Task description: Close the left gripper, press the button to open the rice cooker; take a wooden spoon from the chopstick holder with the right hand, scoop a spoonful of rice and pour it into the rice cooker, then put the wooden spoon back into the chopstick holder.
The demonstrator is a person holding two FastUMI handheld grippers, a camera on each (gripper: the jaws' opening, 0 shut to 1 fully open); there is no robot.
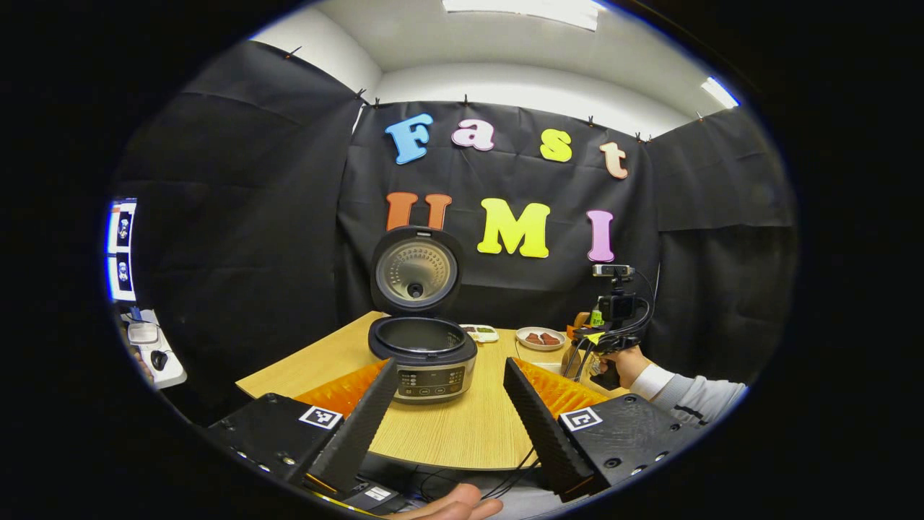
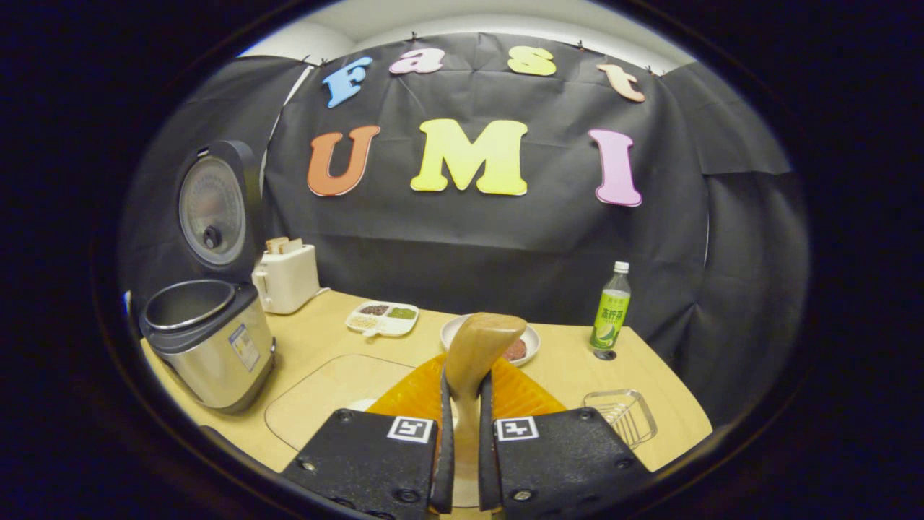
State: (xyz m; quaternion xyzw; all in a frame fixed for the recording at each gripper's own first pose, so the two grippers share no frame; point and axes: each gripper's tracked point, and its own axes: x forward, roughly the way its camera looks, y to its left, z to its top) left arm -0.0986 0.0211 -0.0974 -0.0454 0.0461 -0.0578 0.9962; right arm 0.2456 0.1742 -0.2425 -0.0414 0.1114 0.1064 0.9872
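Observation:
The rice cooker [image 1: 422,354] stands open on the wooden table [image 1: 462,433], its lid [image 1: 415,271] tipped up and the inner pot looking empty. My left gripper [image 1: 449,368] hangs open just in front of it, one finger on each side of the control panel. In the right gripper view the cooker [image 2: 206,339] is at the far left. My right gripper [image 2: 462,383] is shut on a wooden spoon [image 2: 482,343], whose broad end points up and away. The handle's lower end is hidden between the fingers. Farther right, a hand [image 1: 629,365] holds the right gripper [image 1: 610,325].
A white toaster [image 2: 286,278] stands behind the cooker. Mid-table lie a divided tray [image 2: 382,318] of grains and a plate [image 2: 530,339] of reddish food. A green bottle [image 2: 611,310] and a clear basket [image 2: 621,415] sit at the right. A pale board [image 2: 339,393] lies near me.

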